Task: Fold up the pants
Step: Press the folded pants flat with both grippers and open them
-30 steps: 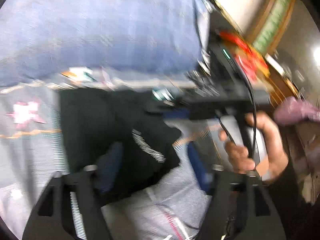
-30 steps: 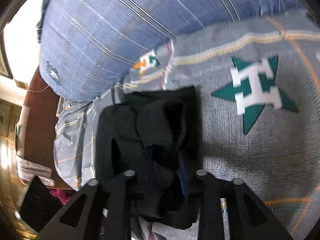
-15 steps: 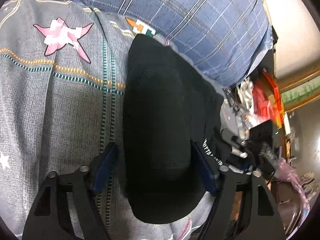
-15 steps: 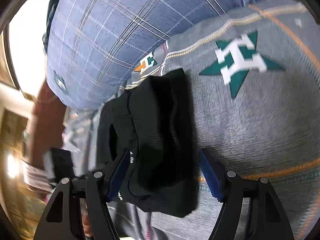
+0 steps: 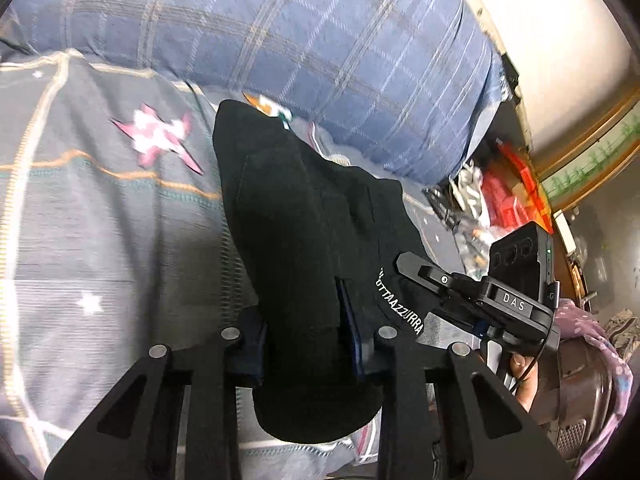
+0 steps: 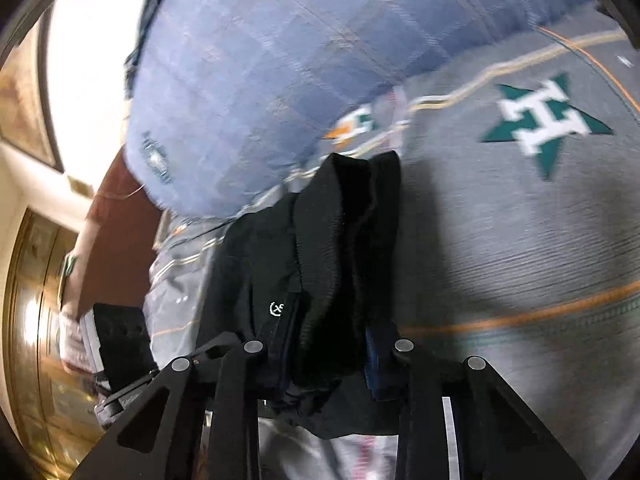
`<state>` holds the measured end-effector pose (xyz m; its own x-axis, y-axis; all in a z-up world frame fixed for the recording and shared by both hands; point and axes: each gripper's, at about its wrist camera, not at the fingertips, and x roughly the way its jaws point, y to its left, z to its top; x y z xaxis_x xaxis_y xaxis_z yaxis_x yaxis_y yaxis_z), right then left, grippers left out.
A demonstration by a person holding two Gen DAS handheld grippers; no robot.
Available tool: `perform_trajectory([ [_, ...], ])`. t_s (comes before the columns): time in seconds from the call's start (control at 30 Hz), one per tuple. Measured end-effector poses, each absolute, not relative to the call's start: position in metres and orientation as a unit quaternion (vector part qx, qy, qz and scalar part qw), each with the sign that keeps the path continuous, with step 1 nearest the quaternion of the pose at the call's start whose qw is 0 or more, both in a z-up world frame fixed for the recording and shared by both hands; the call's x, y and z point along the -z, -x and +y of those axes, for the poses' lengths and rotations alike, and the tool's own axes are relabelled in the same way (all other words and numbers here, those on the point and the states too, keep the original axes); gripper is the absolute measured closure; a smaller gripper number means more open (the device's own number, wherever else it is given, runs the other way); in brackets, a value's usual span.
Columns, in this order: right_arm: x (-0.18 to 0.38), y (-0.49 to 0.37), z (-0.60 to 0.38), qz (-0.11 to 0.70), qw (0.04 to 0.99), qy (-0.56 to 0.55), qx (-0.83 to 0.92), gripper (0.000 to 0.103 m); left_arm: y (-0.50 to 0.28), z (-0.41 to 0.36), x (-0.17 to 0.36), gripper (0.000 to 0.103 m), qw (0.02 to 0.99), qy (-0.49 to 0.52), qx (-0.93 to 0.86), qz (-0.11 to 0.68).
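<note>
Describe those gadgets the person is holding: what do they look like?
Both are matte black, two angular fingers with triangular cut-outs, silver rivets and blue pads. The right gripper, seen from the left one, carries a white "DAS" label, a green light and a black cable.

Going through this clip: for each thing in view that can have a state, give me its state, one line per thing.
black pants: bunched into a thick fold, lying on the bedspread, one end in each gripper.
left gripper: jaws closing, pads against the pants.
right gripper: jaws closing, pads against the pants.
blue plaid pillow: lying at the head of the bedspread, behind the pants.
grey star-print bedspread: spread out under the pants.
</note>
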<state>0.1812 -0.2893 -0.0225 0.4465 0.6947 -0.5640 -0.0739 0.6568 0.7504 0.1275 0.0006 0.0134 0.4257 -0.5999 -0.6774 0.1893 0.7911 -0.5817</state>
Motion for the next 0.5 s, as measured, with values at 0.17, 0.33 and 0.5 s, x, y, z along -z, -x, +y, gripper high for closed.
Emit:
perform_trajectory([
  [0.17, 0.004, -0.186, -0.25, 0.448, 0.789, -0.316, -0.276, 0.075, -0.122, 0.032, -0.026, 0.076, 0.837, 0.221, 0.234, 0.442],
  [0.33, -0.004, -0.192, -0.225, 0.445, 0.794, -0.3, -0.287, 0.076, -0.131, 0.044, -0.028, 0.076, 0.842, 0.23, 0.221, 0.436],
  [0.5, 0.012, -0.204, -0.218, 0.457, 0.789, -0.301, -0.281, 0.075, -0.146, 0.043, -0.012, 0.076, 0.845, 0.212, 0.197, 0.449],
])
